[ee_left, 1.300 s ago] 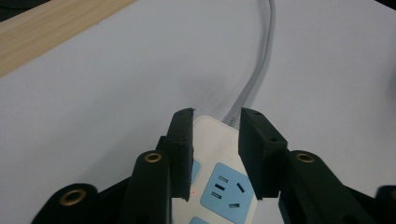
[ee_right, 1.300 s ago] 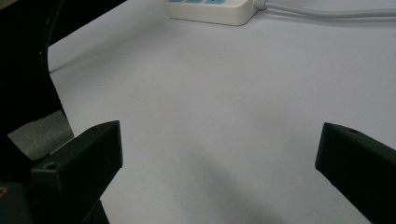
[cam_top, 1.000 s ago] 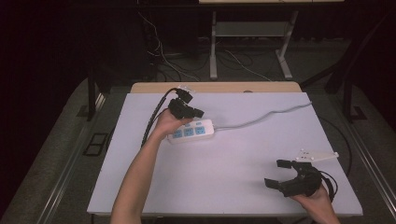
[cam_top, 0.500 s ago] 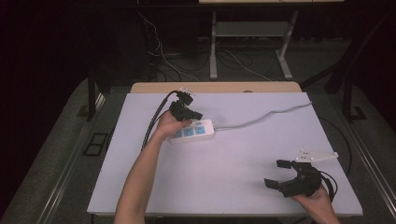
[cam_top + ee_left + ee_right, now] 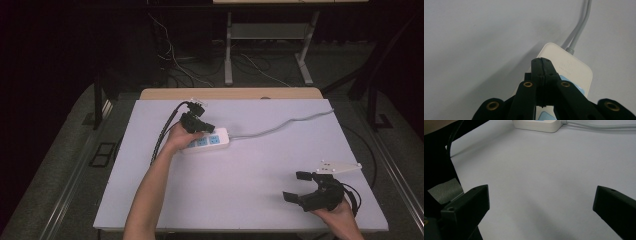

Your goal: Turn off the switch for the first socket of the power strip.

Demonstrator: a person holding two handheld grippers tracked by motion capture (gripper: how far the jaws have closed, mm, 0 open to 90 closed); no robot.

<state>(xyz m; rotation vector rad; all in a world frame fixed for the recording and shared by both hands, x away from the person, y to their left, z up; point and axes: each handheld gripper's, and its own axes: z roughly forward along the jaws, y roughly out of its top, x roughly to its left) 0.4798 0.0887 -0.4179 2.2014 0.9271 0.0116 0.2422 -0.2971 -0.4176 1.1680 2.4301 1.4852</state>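
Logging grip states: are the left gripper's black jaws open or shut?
Shut. The left gripper has its jaws pressed together, nothing between them, tips over the white plastic power strip.

- Your left gripper (image 5: 541, 61) has pressed its jaws fully together above the white power strip (image 5: 576, 70) (nothing between them).
- It shifted only slightly.

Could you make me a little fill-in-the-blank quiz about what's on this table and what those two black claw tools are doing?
1. The left gripper has its jaws ____ over the power strip.
2. The right gripper has its jaws ____ above the bare table.
3. The power strip's casing is ____ in colour.
4. The strip's cord runs toward the table's far ____ corner in the high view.

Missing words: shut; open; white; right
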